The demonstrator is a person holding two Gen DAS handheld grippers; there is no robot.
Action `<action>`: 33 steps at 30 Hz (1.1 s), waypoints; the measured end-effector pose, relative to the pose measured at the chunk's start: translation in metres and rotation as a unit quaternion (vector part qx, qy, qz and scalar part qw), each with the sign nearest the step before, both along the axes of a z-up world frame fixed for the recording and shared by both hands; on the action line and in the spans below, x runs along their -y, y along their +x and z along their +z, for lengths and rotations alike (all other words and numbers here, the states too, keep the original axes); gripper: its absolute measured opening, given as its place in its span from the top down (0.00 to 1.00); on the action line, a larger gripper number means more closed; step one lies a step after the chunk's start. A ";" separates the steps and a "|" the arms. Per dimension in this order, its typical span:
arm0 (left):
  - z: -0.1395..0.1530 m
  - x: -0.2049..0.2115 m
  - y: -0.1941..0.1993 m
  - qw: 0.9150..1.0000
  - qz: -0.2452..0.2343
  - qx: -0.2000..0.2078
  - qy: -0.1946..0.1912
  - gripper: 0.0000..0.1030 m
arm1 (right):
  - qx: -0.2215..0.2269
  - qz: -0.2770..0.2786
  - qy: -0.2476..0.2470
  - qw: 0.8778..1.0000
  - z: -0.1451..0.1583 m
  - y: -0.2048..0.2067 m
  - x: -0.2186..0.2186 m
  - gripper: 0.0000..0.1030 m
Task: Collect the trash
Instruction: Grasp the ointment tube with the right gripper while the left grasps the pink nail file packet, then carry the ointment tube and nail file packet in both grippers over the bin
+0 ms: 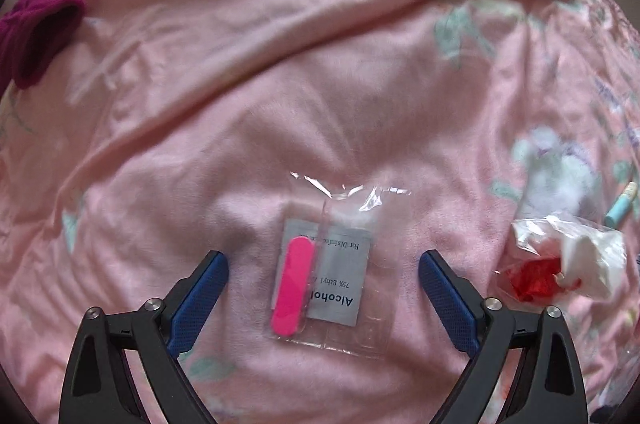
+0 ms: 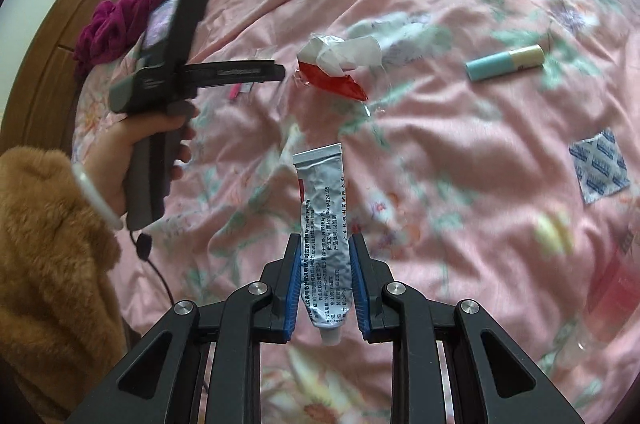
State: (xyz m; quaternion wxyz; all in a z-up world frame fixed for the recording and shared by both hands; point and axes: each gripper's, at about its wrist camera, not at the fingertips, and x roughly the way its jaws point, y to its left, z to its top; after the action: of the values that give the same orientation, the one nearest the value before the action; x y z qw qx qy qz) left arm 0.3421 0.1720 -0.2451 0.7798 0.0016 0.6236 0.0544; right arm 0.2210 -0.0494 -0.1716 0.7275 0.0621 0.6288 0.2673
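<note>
While the right gripper (image 2: 325, 278) pinches a crumpled tube (image 2: 326, 236) above the bed, the left gripper (image 1: 323, 266) hangs spread astride the clear packet (image 1: 332, 272) on the quilt (image 1: 280, 64): light, slick, floppy, best nipped across its stiffer middle.

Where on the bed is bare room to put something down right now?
Free: the pink bedspread beyond the clear packet, toward the maroon cloth. Crowded: around the red-and-white wrapper, blue-and-cream tube and blue-printed sachet.

Glossy clear plastic bag (image 1: 340, 264) lies on soft, matt cloth bedspread (image 1: 280, 64).
</note>
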 end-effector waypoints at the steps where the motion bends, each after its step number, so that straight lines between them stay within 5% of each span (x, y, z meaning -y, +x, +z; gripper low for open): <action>1: -0.002 0.000 0.002 1.000 0.002 -0.002 -0.008 0.49 | -0.001 0.000 0.001 1.000 0.000 -0.001 0.001 0.78; 3: 0.001 -0.002 0.002 1.000 0.016 0.006 -0.018 0.75 | -0.001 0.000 0.003 1.000 0.002 -0.003 0.003 0.78; 6: 0.010 -0.003 -0.002 0.998 0.030 0.023 -0.044 0.83 | -0.002 0.002 0.005 1.000 0.003 -0.004 0.003 0.78; 13: 0.041 -0.006 -0.031 0.993 0.053 0.048 -0.096 0.85 | 0.001 0.008 0.013 1.000 0.008 -0.007 0.001 0.78; 21: 0.076 0.028 -0.118 0.991 0.053 0.050 -0.109 0.85 | 0.016 0.038 0.016 0.999 0.031 -0.032 0.000 0.78; 33: 0.156 0.030 -0.284 0.981 0.149 0.099 -0.067 0.84 | 0.029 0.138 0.000 0.990 0.063 -0.123 -0.003 0.78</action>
State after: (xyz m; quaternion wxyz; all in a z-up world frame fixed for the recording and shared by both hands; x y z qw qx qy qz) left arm 0.0586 0.1420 -0.0890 0.8194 -0.1491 0.5384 0.1285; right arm 0.0983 -0.0465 -0.1085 0.7015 -0.0334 0.6099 0.3671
